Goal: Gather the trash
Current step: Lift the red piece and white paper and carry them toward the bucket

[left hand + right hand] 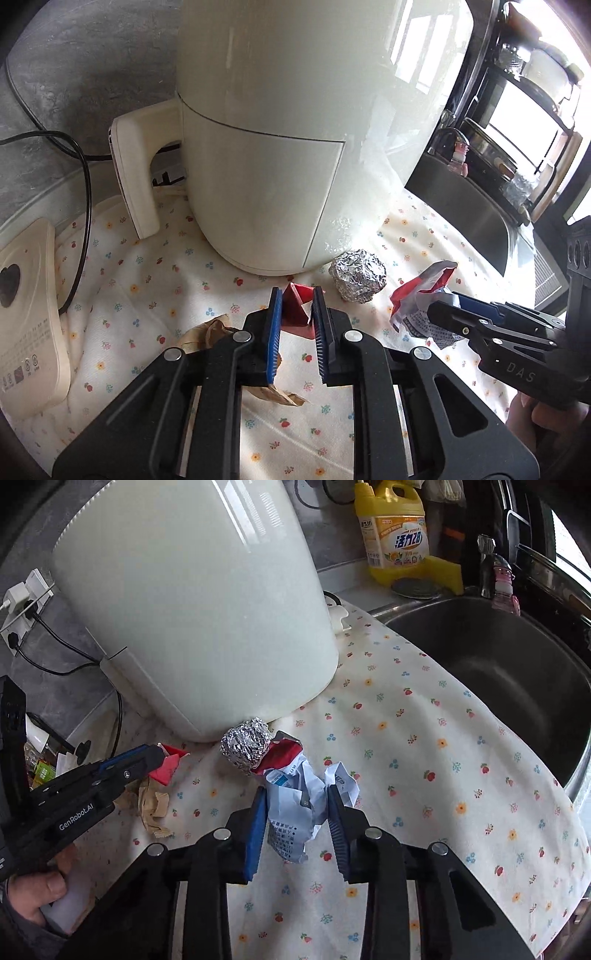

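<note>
While both pieces sit between pads, I note: left hand-held gripper (297, 314) pinched on the red wrapper (293, 308), right hand-held gripper (297, 812) closed around the white packet (295, 805), both on the cloth (424, 775) before the fryer (192, 609). Foil ball (245, 746) lies between them, just ahead, nearer my right. Brown scrap (151, 805) under the left. Readable: "DAS", "GenRobot.AI", "28" on the bottle (399, 535).

Crinkled shiny foil ball (357, 275) on matt floral cloth (155, 280).

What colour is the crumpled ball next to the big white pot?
Shiny silver: the foil ball shows best in the right wrist view.
</note>
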Motion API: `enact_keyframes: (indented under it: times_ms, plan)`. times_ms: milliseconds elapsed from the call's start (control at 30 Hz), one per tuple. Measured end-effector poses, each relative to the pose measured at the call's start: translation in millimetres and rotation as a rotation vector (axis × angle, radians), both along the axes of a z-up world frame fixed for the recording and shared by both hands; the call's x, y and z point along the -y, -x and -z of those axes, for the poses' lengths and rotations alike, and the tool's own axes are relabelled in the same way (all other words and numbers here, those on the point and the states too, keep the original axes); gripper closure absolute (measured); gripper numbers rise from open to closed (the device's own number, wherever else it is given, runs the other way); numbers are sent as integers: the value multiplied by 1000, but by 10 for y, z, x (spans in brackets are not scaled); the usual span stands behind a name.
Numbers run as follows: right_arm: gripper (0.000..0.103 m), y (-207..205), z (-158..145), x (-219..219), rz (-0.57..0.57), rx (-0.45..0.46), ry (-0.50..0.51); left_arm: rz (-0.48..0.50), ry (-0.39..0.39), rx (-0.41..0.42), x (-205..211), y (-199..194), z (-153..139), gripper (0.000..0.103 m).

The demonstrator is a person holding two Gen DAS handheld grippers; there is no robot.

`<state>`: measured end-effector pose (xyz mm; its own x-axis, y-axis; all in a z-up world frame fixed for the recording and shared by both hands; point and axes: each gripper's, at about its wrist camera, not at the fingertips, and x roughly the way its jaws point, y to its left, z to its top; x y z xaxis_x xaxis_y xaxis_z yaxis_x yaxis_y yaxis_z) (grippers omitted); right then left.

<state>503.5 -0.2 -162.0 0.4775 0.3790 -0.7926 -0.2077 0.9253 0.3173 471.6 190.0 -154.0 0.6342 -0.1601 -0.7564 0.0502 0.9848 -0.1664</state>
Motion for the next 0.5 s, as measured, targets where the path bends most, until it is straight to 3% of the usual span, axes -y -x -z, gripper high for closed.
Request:
enact_keyframes:
  times_ms: [500]
  plan:
    - [72,514,-377,364,7,74,-37,-6,25,101,315,579,-400,86]
